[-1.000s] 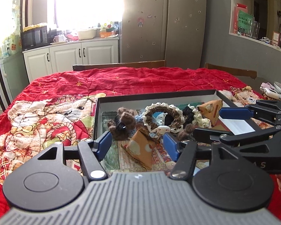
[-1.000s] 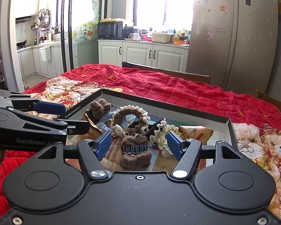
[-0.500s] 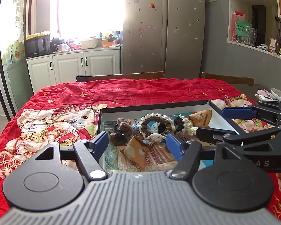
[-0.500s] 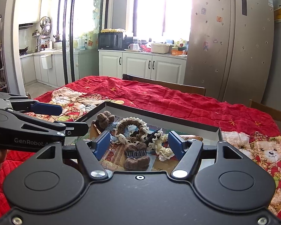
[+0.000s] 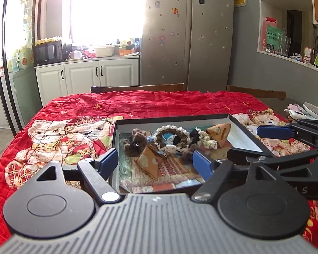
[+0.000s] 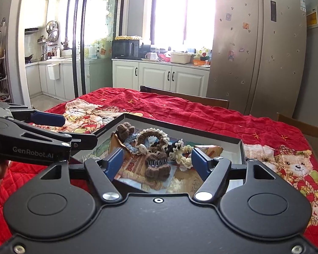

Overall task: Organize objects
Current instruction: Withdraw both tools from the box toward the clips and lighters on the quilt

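Observation:
A shallow black box [image 5: 169, 117] [image 6: 222, 136] lies on the red quilt and holds several hair accessories: a brown-and-cream crochet scrunchie [image 5: 172, 134] [image 6: 151, 137], a brown fuzzy clip [image 5: 135, 141], a brown claw clip [image 6: 156, 165], a cream ruffled scrunchie [image 5: 205, 140] [image 6: 183, 152] and tan triangular pouches [image 5: 150, 162] [image 5: 219, 133]. My left gripper [image 5: 155, 162] is open and empty above the box's near edge. My right gripper [image 6: 156, 163] is open and empty, above the box on the other side, the claw clip between its fingers in view.
The red bear-print quilt [image 5: 74, 124] covers the table. Wooden chair backs [image 5: 137, 87] [image 6: 184, 95] stand at the far edge. White items [image 5: 307, 109] lie at the table's right end. Cabinets [image 5: 87, 76] and a fridge [image 5: 186, 31] stand beyond.
Both grippers have drawn back and risen from the box, so it looks smaller and farther. Both stay open. The box contents have not moved.

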`<state>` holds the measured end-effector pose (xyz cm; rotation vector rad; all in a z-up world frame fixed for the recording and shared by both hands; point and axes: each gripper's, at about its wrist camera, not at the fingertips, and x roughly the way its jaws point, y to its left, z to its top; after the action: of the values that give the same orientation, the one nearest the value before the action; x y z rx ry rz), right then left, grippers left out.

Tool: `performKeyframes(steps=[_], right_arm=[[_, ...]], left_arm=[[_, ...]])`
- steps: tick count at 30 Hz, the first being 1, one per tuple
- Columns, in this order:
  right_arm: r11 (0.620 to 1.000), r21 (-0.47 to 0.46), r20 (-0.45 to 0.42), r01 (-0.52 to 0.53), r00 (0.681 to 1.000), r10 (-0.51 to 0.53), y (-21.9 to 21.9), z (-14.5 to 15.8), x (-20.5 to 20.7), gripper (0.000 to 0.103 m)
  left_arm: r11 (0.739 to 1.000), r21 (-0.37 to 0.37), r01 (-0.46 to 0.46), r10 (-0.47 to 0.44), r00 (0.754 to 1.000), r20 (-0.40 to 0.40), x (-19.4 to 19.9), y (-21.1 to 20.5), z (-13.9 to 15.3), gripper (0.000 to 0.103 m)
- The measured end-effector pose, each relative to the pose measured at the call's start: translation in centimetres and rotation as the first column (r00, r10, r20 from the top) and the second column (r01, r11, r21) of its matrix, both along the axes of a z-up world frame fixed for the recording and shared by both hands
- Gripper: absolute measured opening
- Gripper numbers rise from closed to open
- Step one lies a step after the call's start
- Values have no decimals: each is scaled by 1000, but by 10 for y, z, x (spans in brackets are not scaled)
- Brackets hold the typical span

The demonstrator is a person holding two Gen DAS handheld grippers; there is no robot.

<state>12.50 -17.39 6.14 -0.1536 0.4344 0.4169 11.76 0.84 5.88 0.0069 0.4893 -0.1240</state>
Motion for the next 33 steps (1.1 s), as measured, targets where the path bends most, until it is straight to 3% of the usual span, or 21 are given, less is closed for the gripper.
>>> performKeyframes(steps=[13,19,28,33], right_arm=[[999,-16,-1,28,1000,-28,-17,-9,-32,72],[998,3,-29,61,998,-61,-26,-21,-41,71],[997,-43,-96,59,993,-63,-28,-53,-56,65],[998,-49,-117,50,992,-55,-26,-62,-60,57]], left_arm=[[1000,-22,5,-5,999,-36,-32,-3,-12,89],[1000,-15,13,-14,996,-87,-42,-9,-29,89],[1000,-17,-14,11,993,-119,-61,-23,-52,89],[999,-18,-32,29,988,-149,-61,-26,-63,88]])
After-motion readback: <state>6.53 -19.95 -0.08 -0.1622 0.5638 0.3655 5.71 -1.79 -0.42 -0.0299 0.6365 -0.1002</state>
